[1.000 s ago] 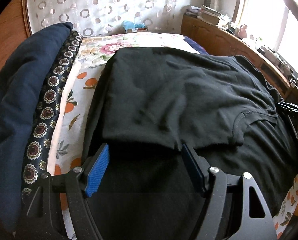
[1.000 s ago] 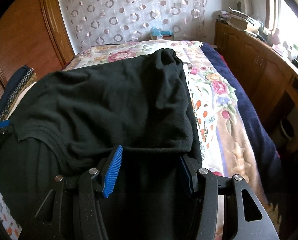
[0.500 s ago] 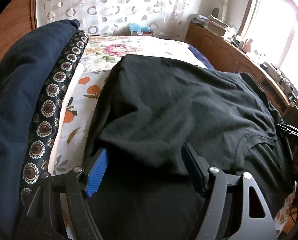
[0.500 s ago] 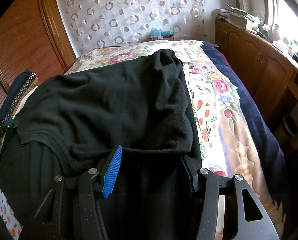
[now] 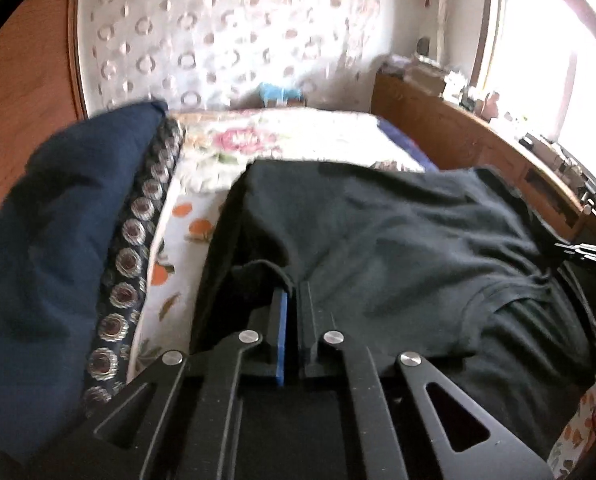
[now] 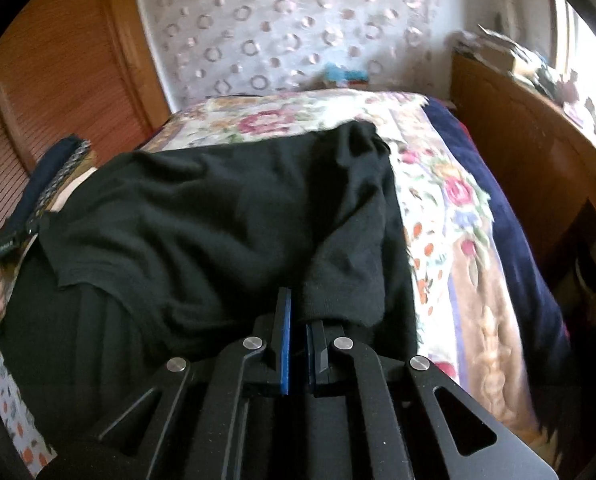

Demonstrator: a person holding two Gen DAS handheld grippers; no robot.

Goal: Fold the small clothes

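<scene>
— Between the pads of the left gripper, what's caught?
— A bunched near edge of the black T-shirt. Its jaws have just been closing and now pinch that cloth. The right gripper has likewise just been closing, and it clamps the near hem of the same garment.
— How does the shirt look?
— Matte black knit, folded over on itself. Ahead of both grippers it spreads across the floral bedspread; a ribbed neckline curves to the right of the left gripper, and a stitched sleeve hem lies left of the right one.
— Any writing?
— Only a small white label on the black gripper body at the far left of the right wrist view, too blurred to read. A folded navy blanket lies left of the left gripper.
</scene>
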